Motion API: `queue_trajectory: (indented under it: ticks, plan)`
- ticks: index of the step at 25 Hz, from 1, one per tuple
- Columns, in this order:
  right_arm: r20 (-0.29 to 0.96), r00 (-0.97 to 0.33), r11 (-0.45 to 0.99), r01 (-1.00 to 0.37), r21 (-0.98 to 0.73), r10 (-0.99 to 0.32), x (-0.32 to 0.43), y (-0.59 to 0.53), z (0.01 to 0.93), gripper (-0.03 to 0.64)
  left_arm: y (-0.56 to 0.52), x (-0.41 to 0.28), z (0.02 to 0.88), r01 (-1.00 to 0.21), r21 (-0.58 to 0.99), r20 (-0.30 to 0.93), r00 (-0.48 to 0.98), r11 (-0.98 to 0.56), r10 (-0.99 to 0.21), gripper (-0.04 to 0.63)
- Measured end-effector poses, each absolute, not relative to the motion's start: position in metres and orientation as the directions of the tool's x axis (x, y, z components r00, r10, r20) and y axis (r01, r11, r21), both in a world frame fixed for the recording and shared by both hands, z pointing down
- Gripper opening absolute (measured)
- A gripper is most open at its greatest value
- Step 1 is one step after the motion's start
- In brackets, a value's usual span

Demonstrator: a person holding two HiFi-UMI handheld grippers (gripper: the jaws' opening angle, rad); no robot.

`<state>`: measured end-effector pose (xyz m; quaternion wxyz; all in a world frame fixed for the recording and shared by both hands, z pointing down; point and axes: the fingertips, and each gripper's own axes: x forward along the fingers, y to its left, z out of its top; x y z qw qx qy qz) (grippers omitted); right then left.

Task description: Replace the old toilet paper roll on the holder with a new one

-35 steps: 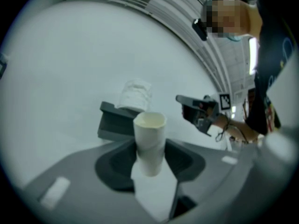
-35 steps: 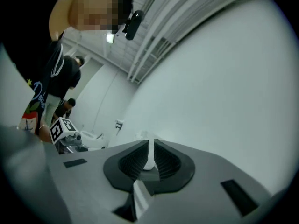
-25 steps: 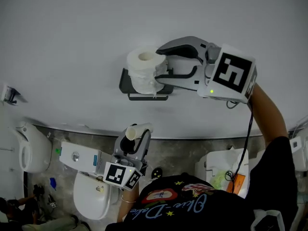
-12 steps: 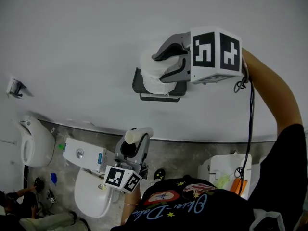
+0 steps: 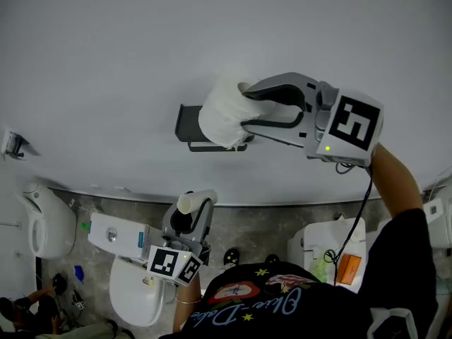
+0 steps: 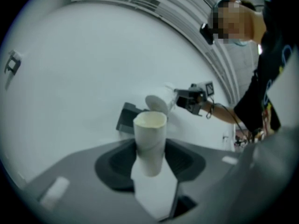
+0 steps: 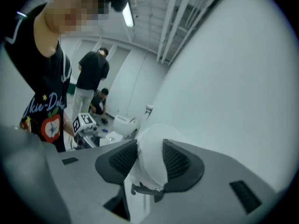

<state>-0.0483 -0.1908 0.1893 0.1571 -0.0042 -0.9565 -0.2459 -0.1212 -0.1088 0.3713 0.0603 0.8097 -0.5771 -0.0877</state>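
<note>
A white toilet paper roll sits against the dark wall holder, covering its right part. My right gripper reaches in from the right with one jaw above and one below the roll. The jaws are closing, and in the right gripper view the ribbed pads press into the roll. Lower down, my left gripper is shut on an empty cardboard tube. In the left gripper view the tube stands upright between the jaws, with a strip of paper hanging below it.
Below the wall stand a toilet with its tank, another white fixture at the left, and a white bin with bags at the right. A small hook is on the wall. People stand in the background.
The roll has tipped, so its hollow centre no longer shows, and it now hides the holder's right side. The right gripper's jaws have narrowed onto it. The left gripper has kept still.
</note>
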Motion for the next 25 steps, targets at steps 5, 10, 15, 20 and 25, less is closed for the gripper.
queue_trajectory:
  ticks: [5,10,15,20,25]
  plan:
    - [-0.097,-0.981,0.957,-0.185,0.221,-0.167,0.032,-0.184,0.178,0.181,-0.117,-0.115,0.371,-0.912,0.221,-0.058,0.341,-0.345,-0.938,0.181]
    - [-0.342,-0.875,0.937,-0.345,-0.055,-0.343,0.099,-0.191,0.229,0.181,-0.127,-0.113,0.371,-0.908,0.224,-0.037,0.354,-0.353,-0.934,0.181]
    - [-0.297,-0.811,0.858,-0.429,-0.281,-0.503,0.113,-0.215,0.306,0.178,-0.129,-0.107,0.372,-0.911,0.208,-0.015,0.361,-0.356,-0.932,0.181]
    - [-0.268,-0.816,0.818,-0.368,-0.441,-0.512,0.088,-0.233,0.351,0.175,-0.121,-0.112,0.376,-0.931,0.188,0.023,0.323,-0.313,-0.946,0.181]
    - [-0.320,-0.796,0.784,-0.286,-0.551,-0.514,0.072,-0.248,0.358,0.173,-0.110,-0.129,0.377,-0.952,0.182,0.034,0.256,-0.246,-0.966,0.181]
